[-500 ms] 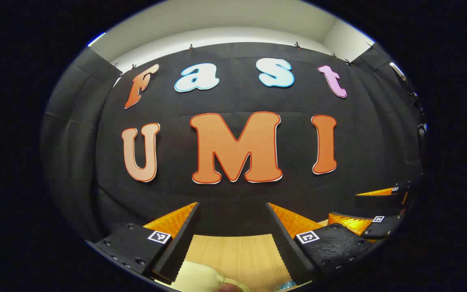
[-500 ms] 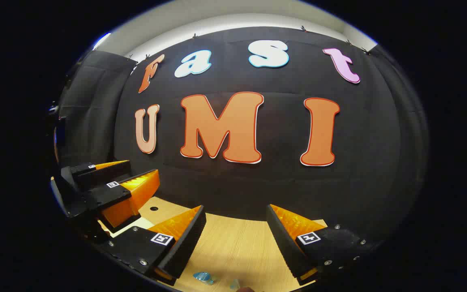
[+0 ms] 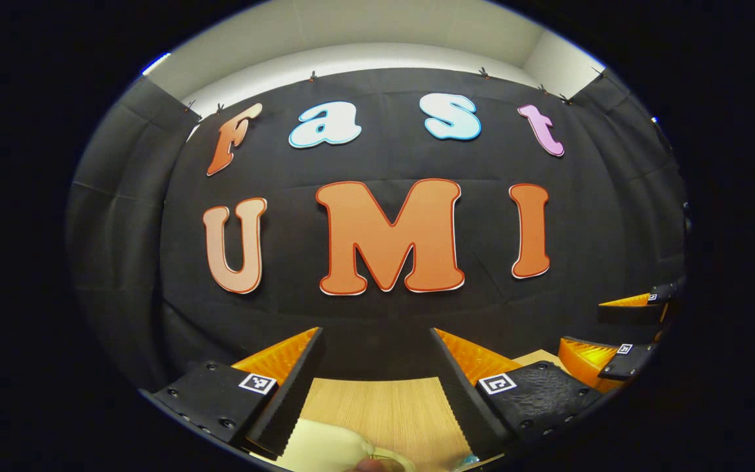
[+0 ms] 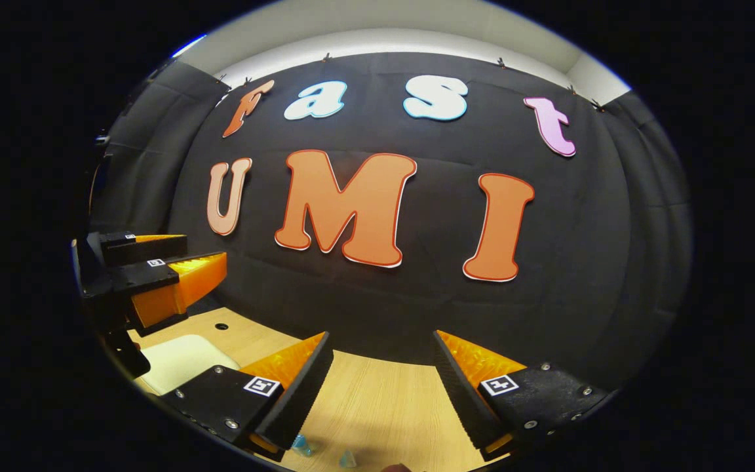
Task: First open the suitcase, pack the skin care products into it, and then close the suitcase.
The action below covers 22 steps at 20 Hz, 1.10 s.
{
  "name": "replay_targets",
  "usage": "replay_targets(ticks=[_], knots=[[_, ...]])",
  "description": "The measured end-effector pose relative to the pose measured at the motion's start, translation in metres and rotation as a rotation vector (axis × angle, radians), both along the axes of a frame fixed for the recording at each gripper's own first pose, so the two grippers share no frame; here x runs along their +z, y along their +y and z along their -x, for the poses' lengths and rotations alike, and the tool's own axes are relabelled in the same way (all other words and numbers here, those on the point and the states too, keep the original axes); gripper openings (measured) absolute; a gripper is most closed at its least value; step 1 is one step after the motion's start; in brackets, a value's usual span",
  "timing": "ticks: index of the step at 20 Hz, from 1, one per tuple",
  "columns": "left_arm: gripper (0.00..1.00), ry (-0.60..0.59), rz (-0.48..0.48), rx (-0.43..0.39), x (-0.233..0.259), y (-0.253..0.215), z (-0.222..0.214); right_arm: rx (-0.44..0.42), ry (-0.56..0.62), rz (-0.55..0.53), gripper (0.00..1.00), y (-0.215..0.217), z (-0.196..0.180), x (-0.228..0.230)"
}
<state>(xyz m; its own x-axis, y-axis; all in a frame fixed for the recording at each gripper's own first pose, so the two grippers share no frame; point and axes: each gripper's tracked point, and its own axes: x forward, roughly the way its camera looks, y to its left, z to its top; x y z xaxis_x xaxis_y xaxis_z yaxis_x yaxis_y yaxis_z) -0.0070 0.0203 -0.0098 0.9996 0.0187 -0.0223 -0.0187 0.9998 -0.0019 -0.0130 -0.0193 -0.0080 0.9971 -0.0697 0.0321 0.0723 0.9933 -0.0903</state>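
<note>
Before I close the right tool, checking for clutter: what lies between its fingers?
Bare wooden table in the right gripper view; nothing gripped.

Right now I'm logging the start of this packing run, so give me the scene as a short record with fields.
left gripper: open, nothing between its fingers, held above the table, facing the booth wall
right gripper: open, nothing between its fingers, also above the table
table: light wood
suitcase: cream, part of it at the lower left of the right gripper view, under the left gripper; whether open or closed cannot be told
skin care products: small pale blue items at the near edge, too cut off to identify
</note>
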Motion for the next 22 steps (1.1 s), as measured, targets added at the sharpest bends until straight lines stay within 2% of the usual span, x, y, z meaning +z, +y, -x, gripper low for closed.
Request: replay_targets(ticks=[4, 6, 11, 16, 22], knots=[[0.96, 0.053, 0.077, -0.034, -0.012, -0.002, 0.005, -0.015, 0.006, -0.009, 0.95, -0.004, 0.008, -0.002], [0.96, 0.056, 0.067, -0.035, -0.012, 0.001, 0.012, -0.030, 0.004, -0.002, 0.95, -0.008, 0.014, -0.002], [0.96, 0.072, -0.037, 0.013, -0.024, 0.007, 0.032, -0.020, 0.018, -0.001, 0.95, -0.004, 0.027, -0.010], [0.96, 0.129, -0.106, 0.014, -0.055, 0.013, 0.045, 0.000, 0.001, -0.002, 0.95, -0.004, 0.031, -0.007], [0.98, 0.230, -0.290, -0.071, -0.107, 0.000, 0.056, -0.011, -0.012, 0.032, 0.95, -0.017, 0.035, -0.007]])
